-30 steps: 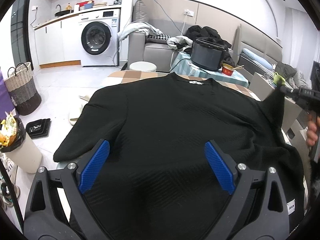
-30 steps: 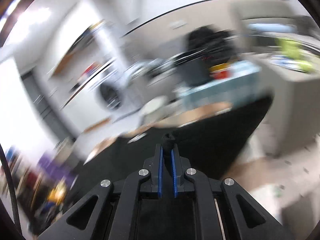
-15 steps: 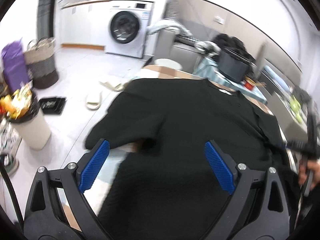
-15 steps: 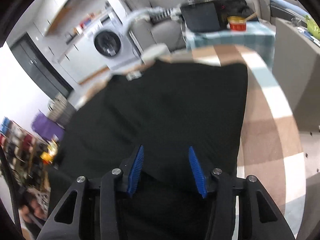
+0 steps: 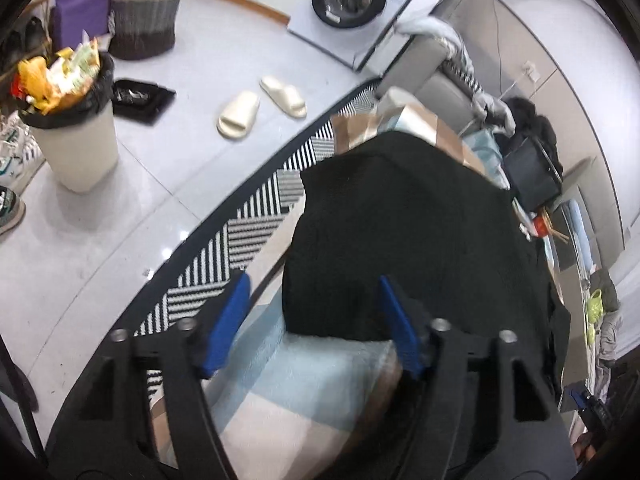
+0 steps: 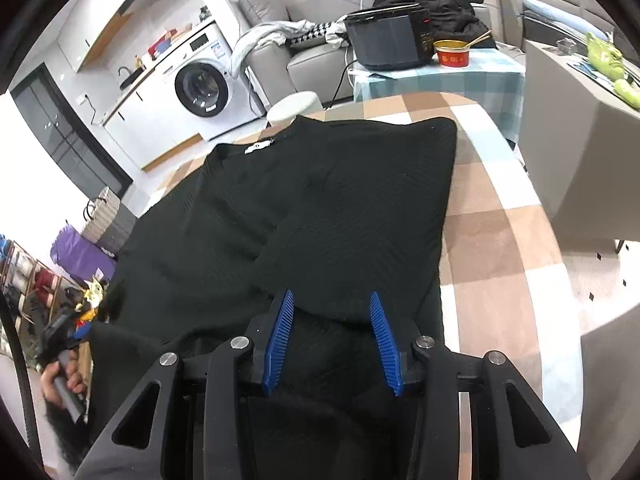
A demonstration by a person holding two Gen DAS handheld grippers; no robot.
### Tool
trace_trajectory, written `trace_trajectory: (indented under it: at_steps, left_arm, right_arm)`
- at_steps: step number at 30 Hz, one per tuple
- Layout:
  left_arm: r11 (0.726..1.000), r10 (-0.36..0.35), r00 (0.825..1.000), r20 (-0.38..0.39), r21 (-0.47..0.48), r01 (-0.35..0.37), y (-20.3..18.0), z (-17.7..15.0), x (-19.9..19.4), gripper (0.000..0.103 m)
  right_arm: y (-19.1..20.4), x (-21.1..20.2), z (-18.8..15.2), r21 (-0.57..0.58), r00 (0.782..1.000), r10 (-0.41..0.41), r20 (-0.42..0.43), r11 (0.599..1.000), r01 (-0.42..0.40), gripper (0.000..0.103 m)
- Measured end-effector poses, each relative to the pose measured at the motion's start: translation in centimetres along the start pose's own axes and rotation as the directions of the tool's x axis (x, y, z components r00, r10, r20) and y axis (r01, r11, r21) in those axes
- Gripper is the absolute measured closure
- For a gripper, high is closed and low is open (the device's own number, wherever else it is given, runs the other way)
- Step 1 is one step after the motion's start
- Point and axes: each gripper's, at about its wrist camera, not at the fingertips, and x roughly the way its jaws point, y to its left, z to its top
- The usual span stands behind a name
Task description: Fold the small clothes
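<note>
Only the right view shows the sweater's neck label.

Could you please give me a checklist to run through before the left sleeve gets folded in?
1. Right sleeve folded onto the body of the black sweater: ok.
2. Left sleeve folded in: not ok, it lies out over the table edge.
3. Left hand-held gripper open around the sleeve's cuff end: ok, nothing gripped yet.
4. Right hand-held gripper released: ok, open above the sweater.
5. Collar label facing up, sweater flat on the checked tablecloth: ok.
6. Hem straight: cannot tell, hidden under the grippers.
</note>
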Motion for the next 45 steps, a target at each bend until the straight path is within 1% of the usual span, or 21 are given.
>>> trace_trajectory:
  at_steps: [2,6,7,11,13,16,19,21,23,24,26,28,30,31,32,34,35,38,41,44,45]
  left_arm:
    - [1.0,-0.02,1.0,-0.019,0.009,0.02,0.5,0.2,0.9,0.065]
    - [0.997,0.032,0.999,0.024,0.067,-0.034,-1.3,-0.5,0.7,0.089]
    - [0.997,0.022,0.999,0.032,0.071,-0.024,-1.0,-0.4,0.4,0.091]
    - [0.994,0.025,0.996,0.083,0.105,-0.033,-3.8,0.0,-1.2,0.093]
    - [0.989,0.012,0.993,0.121,0.147,-0.03,-6.5,0.7,-3.1,0.094]
    - [0.969,-0.041,0.983,0.18,0.249,-0.005,-11.2,1.6,-5.7,0.094]
    - [0.924,-0.139,0.971,0.197,0.379,0.055,-17.7,1.7,-7.2,0.095]
    - [0.88,-0.224,0.961,0.161,0.458,0.128,-21.8,0.7,-7.3,0.097]
    - [0.814,-0.31,0.948,0.074,0.536,0.225,-26.0,-1.4,-6.6,0.097]
    - [0.774,-0.348,0.938,0.002,0.565,0.286,-27.7,-2.7,-5.8,0.096]
    - [0.731,-0.363,0.926,-0.101,0.586,0.351,-30.0,-5.2,-4.6,0.09]
    - [0.743,-0.302,0.943,-0.14,0.586,0.324,-30.7,-6.8,-3.6,0.06]
    - [0.771,-0.282,0.951,-0.131,0.558,0.305,-29.3,-7.1,-3.5,0.049]
    - [0.781,-0.28,0.952,-0.122,0.549,0.3,-28.2,-6.9,-3.5,0.047]
    - [0.807,-0.256,0.96,-0.109,0.523,0.274,-27.1,-6.4,-3.5,0.046]
    - [0.844,-0.224,0.971,-0.086,0.481,0.237,-24.7,-5.5,-3.0,0.044]
    - [0.871,-0.188,0.98,-0.066,0.45,0.198,-23.6,-4.7,-2.7,0.044]
    - [0.924,-0.115,0.993,-0.041,0.364,0.122,-20.2,-2.0,-0.7,0.044]
    - [0.959,-0.076,0.997,-0.02,0.273,0.078,-17.3,0.6,1.3,0.044]
    - [0.97,-0.072,0.997,-0.008,0.231,0.072,-16.0,2.8,3.3,0.045]
    - [0.972,-0.072,0.997,0.004,0.224,0.07,-16.0,3.2,3.6,0.059]
  right_arm:
    - [0.0,-0.1,-0.6,0.016,1.0,-0.008,0.004,1.0,0.007,0.061]
    - [-0.8,-0.1,-1.4,0.052,1.0,-0.021,-0.003,0.998,0.021,0.061]
    - [-1.0,-0.1,-1.5,0.058,1.0,-0.022,0.0,0.998,0.022,0.061]
    - [-1.5,-0.8,-1.8,0.079,1.0,-0.01,0.025,0.997,0.008,0.061]
    - [-1.6,-1.1,-1.9,0.084,0.999,-0.003,0.036,0.996,0.0,0.061]
    - [-1.6,-1.6,-2.2,0.084,0.999,0.006,0.046,0.996,-0.01,0.061]
    - [-1.8,-2.3,-2.3,0.084,0.998,0.014,0.058,0.996,-0.019,0.061]
    - [-1.8,-2.9,-2.4,0.087,0.997,0.016,0.07,0.996,-0.022,0.061]
    - [-2.1,-3.4,-2.5,0.093,0.997,0.011,0.079,0.996,-0.018,0.061]
    - [-2.1,-3.7,-2.5,0.094,0.997,0.008,0.082,0.995,-0.016,0.061]
    - [-2.3,-4.0,-2.6,0.097,0.996,0.004,0.087,0.995,-0.012,0.061]
    - [-2.5,-4.0,-2.7,0.105,0.997,-0.002,0.083,0.994,-0.006,0.06]
    - [-2.6,-4.1,-2.9,0.108,0.997,-0.002,0.081,0.994,-0.007,0.06]
    - [-2.7,-4.1,-2.9,0.11,0.997,-0.004,0.08,0.994,-0.005,0.06]
    - [-2.9,-4.1,-3.0,0.113,0.997,-0.005,0.079,0.994,-0.004,0.06]
    - [-3.0,-3.9,-3.0,0.114,0.997,-0.005,0.074,0.993,-0.004,0.059]
    - [-3.1,-3.7,-3.0,0.115,0.998,-0.004,0.07,0.993,-0.004,0.059]
    - [-3.2,-3.2,-3.0,0.123,0.998,0.0,0.058,0.992,-0.007,0.059]
    - [-3.2,-2.9,-3.1,0.129,0.999,0.0,0.045,0.992,-0.006,0.059]
    - [-3.4,-3.1,-3.1,0.131,0.999,-0.011,0.043,0.991,0.005,0.059]
    - [-3.5,-3.2,-3.2,0.136,0.999,-0.018,0.044,0.991,0.012,0.059]
